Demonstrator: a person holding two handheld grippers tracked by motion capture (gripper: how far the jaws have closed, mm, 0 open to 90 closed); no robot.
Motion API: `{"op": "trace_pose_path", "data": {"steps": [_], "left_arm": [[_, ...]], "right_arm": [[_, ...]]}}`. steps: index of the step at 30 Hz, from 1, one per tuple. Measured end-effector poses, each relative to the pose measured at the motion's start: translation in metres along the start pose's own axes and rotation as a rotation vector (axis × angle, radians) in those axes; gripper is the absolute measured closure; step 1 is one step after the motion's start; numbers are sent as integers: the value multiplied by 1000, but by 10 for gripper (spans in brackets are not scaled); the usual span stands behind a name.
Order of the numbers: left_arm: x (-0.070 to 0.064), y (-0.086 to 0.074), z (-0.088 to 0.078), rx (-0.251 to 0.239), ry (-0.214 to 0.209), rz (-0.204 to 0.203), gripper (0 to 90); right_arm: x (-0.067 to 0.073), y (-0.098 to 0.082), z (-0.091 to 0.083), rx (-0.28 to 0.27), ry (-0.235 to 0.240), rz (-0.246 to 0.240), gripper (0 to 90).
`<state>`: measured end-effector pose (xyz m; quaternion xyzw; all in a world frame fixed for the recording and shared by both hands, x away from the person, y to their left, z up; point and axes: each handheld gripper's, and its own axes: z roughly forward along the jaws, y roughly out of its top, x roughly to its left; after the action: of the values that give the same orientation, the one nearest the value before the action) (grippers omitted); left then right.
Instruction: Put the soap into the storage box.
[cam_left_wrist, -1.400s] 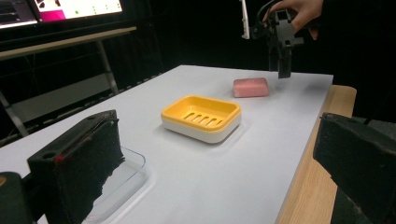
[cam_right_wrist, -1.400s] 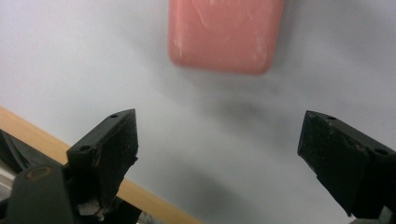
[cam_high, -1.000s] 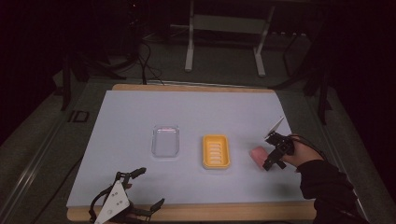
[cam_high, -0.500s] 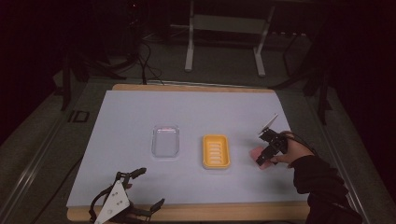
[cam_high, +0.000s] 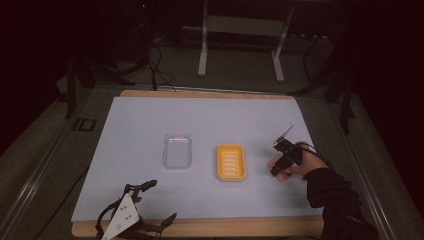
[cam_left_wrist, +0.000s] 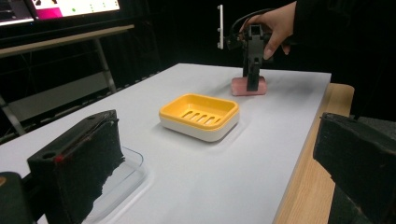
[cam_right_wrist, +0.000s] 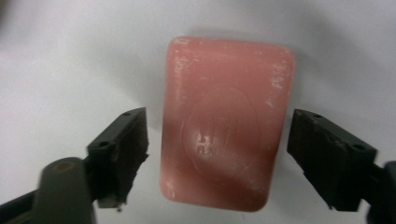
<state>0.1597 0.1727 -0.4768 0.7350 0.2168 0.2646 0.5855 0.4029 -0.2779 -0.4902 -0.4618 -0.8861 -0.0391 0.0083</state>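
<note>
A pink soap bar (cam_right_wrist: 224, 121) lies flat on the white mat at the right. My right gripper (cam_right_wrist: 217, 121) points down over it, open, with one jaw on each long side and a small gap at both. From above, a hand holds that gripper (cam_high: 276, 172) upright on the soap (cam_high: 270, 163). A yellow soap dish (cam_high: 231, 162) sits left of the soap, empty. My left gripper (cam_high: 161, 201) lies on the table's front edge, open and holding nothing. In its view the dish (cam_left_wrist: 200, 112) and the soap (cam_left_wrist: 238, 86) lie ahead.
A clear plastic tray (cam_high: 177, 151) rests left of the yellow dish, close to my left gripper's jaw (cam_left_wrist: 126, 172). The white mat (cam_high: 210, 120) covers a wooden table (cam_high: 200, 94). Dark floor, cables and a stand's legs lie beyond the far edge.
The right gripper has shifted a little left and come down over the soap, so its jaws now flank the bar. The left gripper has stayed still.
</note>
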Motion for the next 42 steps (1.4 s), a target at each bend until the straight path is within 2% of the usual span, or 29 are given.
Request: {"op": "trace_pose_path", "data": {"steps": [4,8,11,14,21,25,28,30,33,37,42], "left_arm": [[0,0,0,1,-1,0,17],[0,0,0,1,-2,-1,17],[0,0,0,1,-2,0,17],[0,0,0,0,-2,-1,17],[0,0,0,-1,-2,-3,17],[0,0,0,-1,0,-1,17],[0,0,0,-2,3,0,17],[0,0,0,-3,5,0,17],[-1,0,0,-1,3,-1,17],[-1,0,0,-2,4,1,17],[-1,0,0,-2,5,0,17]], "right_arm": [[2,1,6,15,-16,8,253],[4,1,9,31,-43,-10,318],[4,1,7,24,-46,7,369],[5,3,7,50,-47,103,373],[5,5,5,46,-94,168,374],[5,7,3,36,-86,212,374],[6,10,3,54,-48,233,374],[9,12,1,52,-70,229,374],[12,15,-5,33,-93,235,375],[14,20,-20,13,-90,245,374],[15,26,-40,-40,-108,282,375]]}}
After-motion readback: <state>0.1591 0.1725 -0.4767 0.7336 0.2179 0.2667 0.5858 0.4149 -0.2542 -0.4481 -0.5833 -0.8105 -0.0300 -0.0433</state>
